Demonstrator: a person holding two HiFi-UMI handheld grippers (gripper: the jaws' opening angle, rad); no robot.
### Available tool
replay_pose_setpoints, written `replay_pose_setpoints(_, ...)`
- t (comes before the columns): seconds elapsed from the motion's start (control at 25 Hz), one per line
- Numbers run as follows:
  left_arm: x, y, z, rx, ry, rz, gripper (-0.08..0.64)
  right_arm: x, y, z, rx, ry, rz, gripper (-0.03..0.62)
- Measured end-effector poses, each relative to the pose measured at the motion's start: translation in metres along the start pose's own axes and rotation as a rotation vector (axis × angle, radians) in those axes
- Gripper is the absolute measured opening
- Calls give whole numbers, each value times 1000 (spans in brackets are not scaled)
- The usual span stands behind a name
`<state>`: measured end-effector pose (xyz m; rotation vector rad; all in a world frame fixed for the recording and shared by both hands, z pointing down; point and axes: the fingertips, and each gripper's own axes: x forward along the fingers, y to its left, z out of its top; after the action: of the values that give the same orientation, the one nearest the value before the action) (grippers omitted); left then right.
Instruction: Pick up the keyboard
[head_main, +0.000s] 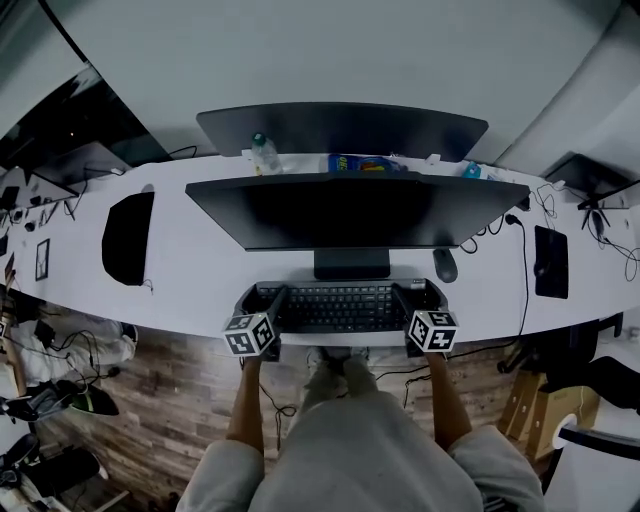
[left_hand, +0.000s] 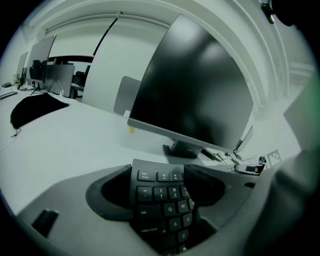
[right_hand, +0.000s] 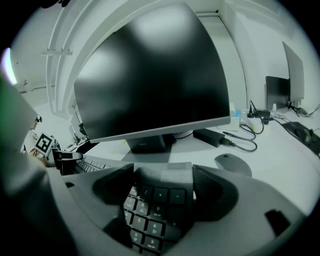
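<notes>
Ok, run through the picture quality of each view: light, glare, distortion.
Head view: dim, desk bowed by the wide lens, keyboard sharp. Left gripper view: heavy fisheye, soft sheen on the monitor, near foreground soft. Right gripper view: same fisheye, pale glare patches on the monitor, green smear at the left edge.

From here the keyboard (head_main: 340, 305) reads as matt black plastic, its keycaps smooth with a faint sheen. The left tongs (left_hand: 160, 189) and right tongs (right_hand: 165, 191) look like moulded grey plastic, dull and smooth. The monitor (head_main: 350, 210) screen is glossy dark glass that catches soft reflections. I see a smooth matt white surface (head_main: 200, 275), wood-plank floor (head_main: 170, 390) at lower left, and grey cloth shorts (head_main: 370, 455).
</notes>
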<state>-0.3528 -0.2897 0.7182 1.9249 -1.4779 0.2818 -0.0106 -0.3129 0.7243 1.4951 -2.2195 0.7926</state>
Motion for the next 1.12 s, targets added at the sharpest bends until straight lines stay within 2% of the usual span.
replay_pose_setpoints(0.52,-39,-38,80,71,-184,-37,305,-48,17,89,-85,-206,0,353)
replay_pose_setpoints(1.12,-73,-73,144,144,-330,-86,305,-91,29,152,-132,-364,-7,354)
